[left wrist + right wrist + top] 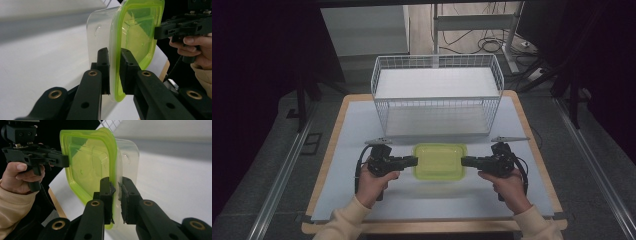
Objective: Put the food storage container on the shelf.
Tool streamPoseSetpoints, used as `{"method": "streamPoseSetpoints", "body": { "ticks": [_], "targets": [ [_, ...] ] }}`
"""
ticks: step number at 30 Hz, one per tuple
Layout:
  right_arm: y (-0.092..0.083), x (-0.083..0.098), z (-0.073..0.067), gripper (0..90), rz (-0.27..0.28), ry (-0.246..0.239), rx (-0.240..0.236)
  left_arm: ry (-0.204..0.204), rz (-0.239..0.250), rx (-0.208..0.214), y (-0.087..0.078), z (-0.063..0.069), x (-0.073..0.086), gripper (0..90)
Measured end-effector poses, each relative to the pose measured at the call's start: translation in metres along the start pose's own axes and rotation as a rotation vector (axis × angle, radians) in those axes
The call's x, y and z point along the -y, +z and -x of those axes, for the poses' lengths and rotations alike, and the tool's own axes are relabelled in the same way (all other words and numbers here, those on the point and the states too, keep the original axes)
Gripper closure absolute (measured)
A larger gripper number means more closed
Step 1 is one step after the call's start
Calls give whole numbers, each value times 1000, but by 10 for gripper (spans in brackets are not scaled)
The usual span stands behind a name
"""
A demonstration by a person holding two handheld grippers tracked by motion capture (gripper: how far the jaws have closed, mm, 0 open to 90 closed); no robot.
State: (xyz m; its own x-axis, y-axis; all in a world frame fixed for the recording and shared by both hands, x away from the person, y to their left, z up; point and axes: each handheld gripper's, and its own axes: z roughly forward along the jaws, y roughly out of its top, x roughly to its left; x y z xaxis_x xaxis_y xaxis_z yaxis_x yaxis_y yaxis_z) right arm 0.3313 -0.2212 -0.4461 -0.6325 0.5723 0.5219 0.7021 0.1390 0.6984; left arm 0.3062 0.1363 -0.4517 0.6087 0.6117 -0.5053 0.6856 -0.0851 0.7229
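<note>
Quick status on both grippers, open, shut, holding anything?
Left gripper: shut on the edge of the green-lidded container.
Right gripper: shut on the container's opposite edge.

We see a glossy green plastic lid [136, 32] on a clear plastic box [100, 32], matt black tongs [114, 72], a white wire basket [437, 95] and a matt, wood-edged counter [347, 165].
</note>
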Motion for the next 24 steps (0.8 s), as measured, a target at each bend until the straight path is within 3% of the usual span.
{"method": "streamPoseSetpoints", "body": {
  "ticks": [10,16,24],
  "targets": [
    [-14,-31,-18,809,51,-54,6,56,47,-18,-17,14,-30,805],
    [-22,-49,-26,809,66,-70,-1,49,79,4,-25,19,-46,806],
    [-29,-74,-34,809,76,-93,13,77,99,-12,-33,25,-66,806]
  ]
}}
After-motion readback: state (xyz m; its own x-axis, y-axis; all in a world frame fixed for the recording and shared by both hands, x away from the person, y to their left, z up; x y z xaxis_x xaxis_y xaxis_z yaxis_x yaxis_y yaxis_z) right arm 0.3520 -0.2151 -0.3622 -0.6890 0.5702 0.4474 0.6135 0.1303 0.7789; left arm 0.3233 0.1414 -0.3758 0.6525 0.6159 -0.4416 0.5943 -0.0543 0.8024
